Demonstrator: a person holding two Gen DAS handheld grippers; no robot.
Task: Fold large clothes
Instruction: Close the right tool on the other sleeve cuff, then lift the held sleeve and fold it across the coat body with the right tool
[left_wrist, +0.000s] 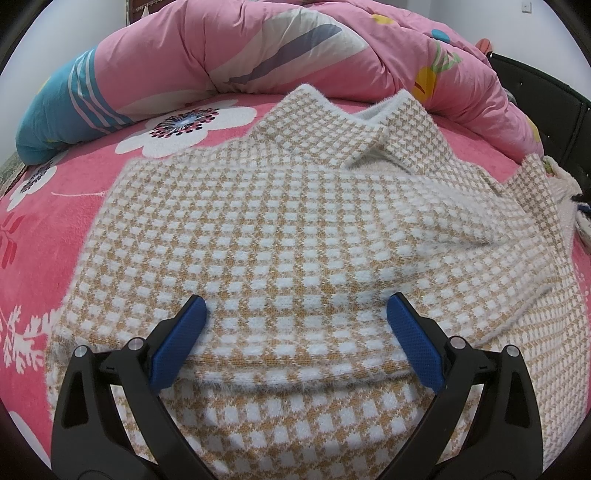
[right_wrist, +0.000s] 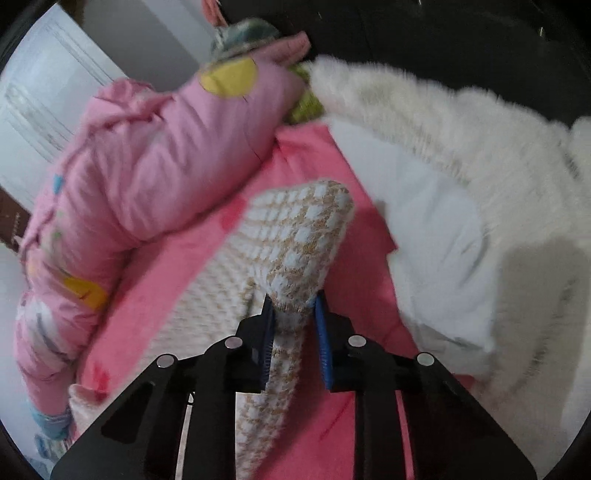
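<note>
A fuzzy tan-and-white checked sweater (left_wrist: 295, 221) lies spread on the pink bed, collar at the far side, with a sleeve folded across its body. My left gripper (left_wrist: 297, 310) is open, its blue fingers straddling the near folded edge of the sweater without gripping it. In the right wrist view my right gripper (right_wrist: 295, 306) is shut on a bunched part of the same checked sweater (right_wrist: 295, 240), holding it lifted above the bed.
A pink floral bedsheet (left_wrist: 55, 221) covers the bed. A rolled pink duvet (left_wrist: 221, 48) lies along the far side and also shows in the right wrist view (right_wrist: 147, 155). A white fluffy garment (right_wrist: 461, 177) lies right of my right gripper. A dark headboard (left_wrist: 546, 96) stands at the right.
</note>
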